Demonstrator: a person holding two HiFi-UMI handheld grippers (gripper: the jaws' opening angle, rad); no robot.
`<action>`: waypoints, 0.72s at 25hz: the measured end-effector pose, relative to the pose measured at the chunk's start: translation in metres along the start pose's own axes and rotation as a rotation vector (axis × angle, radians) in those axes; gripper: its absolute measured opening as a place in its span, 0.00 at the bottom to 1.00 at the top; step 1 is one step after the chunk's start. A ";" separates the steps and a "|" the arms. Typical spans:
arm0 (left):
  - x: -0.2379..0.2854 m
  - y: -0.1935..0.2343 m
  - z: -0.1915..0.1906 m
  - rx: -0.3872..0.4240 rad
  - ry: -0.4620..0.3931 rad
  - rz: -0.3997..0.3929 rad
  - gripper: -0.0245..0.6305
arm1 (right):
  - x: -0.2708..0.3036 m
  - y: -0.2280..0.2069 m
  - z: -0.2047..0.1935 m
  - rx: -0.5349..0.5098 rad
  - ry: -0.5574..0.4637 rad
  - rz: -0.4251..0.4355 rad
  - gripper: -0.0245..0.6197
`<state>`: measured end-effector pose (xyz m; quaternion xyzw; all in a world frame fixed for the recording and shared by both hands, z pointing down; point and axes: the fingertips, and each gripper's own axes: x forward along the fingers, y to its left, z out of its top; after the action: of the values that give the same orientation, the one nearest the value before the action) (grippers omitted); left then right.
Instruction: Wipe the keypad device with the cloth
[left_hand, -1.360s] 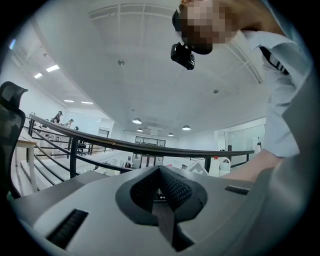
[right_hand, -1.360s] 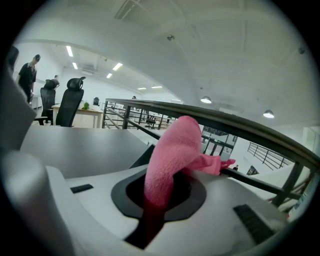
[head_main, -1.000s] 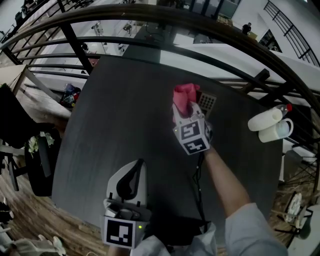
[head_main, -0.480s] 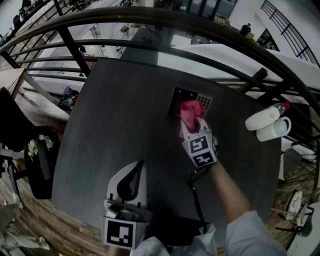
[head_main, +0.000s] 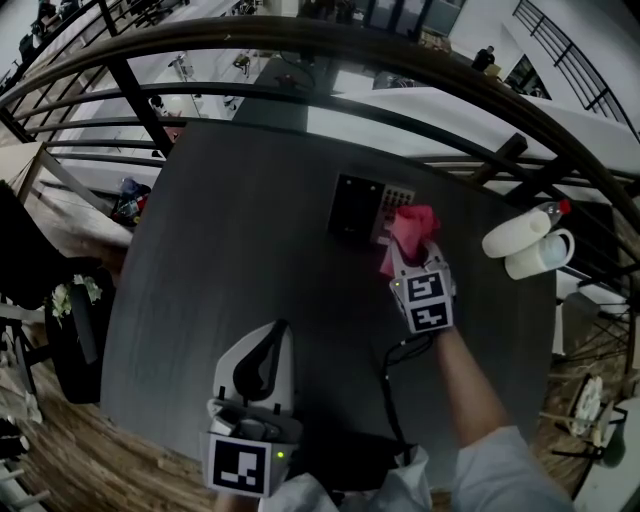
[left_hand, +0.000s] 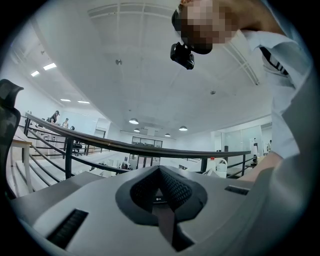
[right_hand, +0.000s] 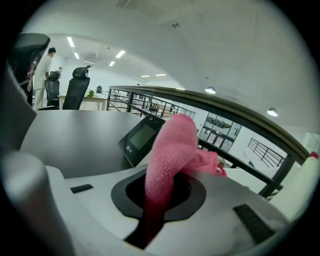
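The keypad device (head_main: 366, 208), black with a screen on its left half and a pale keypad on its right, lies on the dark table (head_main: 240, 260) near the far edge. My right gripper (head_main: 408, 252) is shut on a pink cloth (head_main: 410, 232), which bunches at the device's right end, over the keypad side. In the right gripper view the cloth (right_hand: 170, 150) fills the jaws and the device's screen (right_hand: 142, 137) shows just left of it. My left gripper (head_main: 262, 372) stands at the table's near edge, jaws shut on nothing, pointing upward.
Two pale cups or rolls (head_main: 522, 242) sit at the table's right corner beside a railing (head_main: 300, 40) that curves round the far side. A black cable (head_main: 392, 380) runs across the table toward me. An office chair (head_main: 70, 330) stands at the left.
My right gripper has carried the pink cloth rightward across the device, from its left part to its right end; the black screen is now uncovered. The left gripper has not moved.
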<state>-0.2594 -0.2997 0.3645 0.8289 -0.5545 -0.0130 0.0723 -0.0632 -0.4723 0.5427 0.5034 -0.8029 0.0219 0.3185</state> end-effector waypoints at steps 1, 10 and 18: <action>0.000 0.000 0.000 -0.001 0.000 0.000 0.04 | -0.004 -0.007 0.002 0.004 -0.007 -0.016 0.09; 0.000 0.003 -0.001 -0.007 -0.002 0.000 0.04 | -0.011 -0.047 0.084 -0.191 -0.150 -0.132 0.09; -0.001 0.003 0.001 -0.005 -0.007 -0.003 0.04 | 0.025 0.001 0.148 -0.646 -0.202 -0.076 0.09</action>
<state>-0.2629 -0.3005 0.3640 0.8296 -0.5534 -0.0174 0.0722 -0.1434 -0.5444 0.4388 0.4056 -0.7766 -0.2954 0.3811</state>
